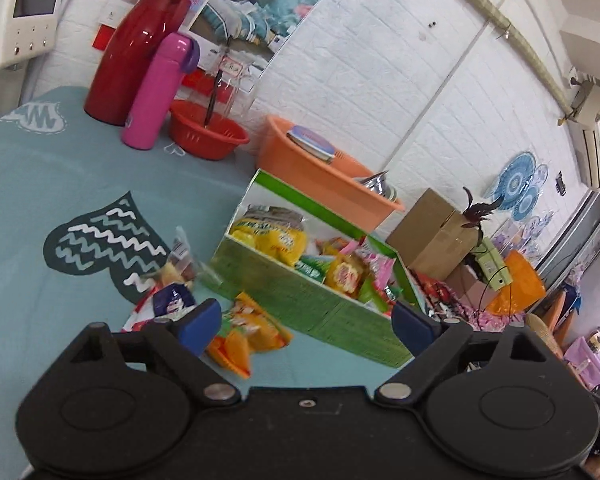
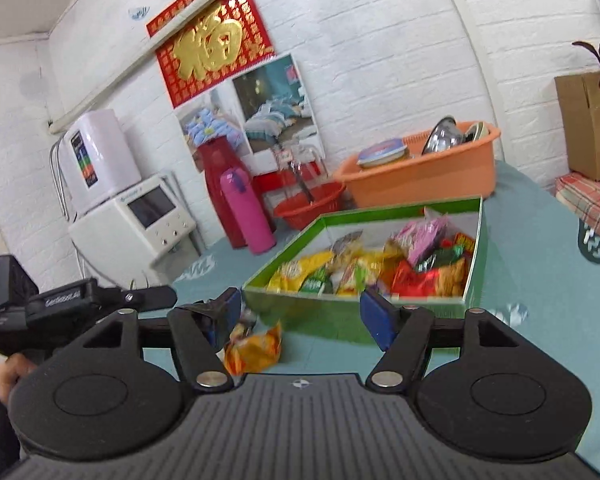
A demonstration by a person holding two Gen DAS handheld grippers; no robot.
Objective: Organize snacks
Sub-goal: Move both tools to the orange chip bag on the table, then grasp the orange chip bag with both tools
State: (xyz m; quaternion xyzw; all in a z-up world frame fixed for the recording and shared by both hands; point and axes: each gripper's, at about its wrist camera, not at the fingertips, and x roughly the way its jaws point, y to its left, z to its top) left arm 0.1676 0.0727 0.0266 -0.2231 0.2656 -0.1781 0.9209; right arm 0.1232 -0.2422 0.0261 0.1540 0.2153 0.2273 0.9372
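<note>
A green box (image 1: 300,300) of snack packets sits on a counter (image 1: 40,208) covered with a pale teal cloth, its lid off and its inside filled with yellow, green, pink and red packets. The left tool (image 1: 306,322) hovers over the counter's near side with both blue pads spread wide and nothing between them; an orange snack packet (image 1: 246,334) lies on the cloth just beside the box's near wall, with a white and blue packet (image 1: 168,304) and a few others scattered to its left. The right tool (image 2: 300,316) is likewise wide open and empty, pointing at the box (image 2: 340,312) from the other side, the same orange packet (image 2: 254,348) lying on the cloth ahead of its left pad. A hand (image 2: 14,370) grips the left tool's black handle at the edge of the right wrist view. Behind the box stand an orange tub (image 1: 320,172), a red basket (image 1: 204,136), a pink bottle (image 1: 156,92) and a red flask (image 1: 132,48).
</note>
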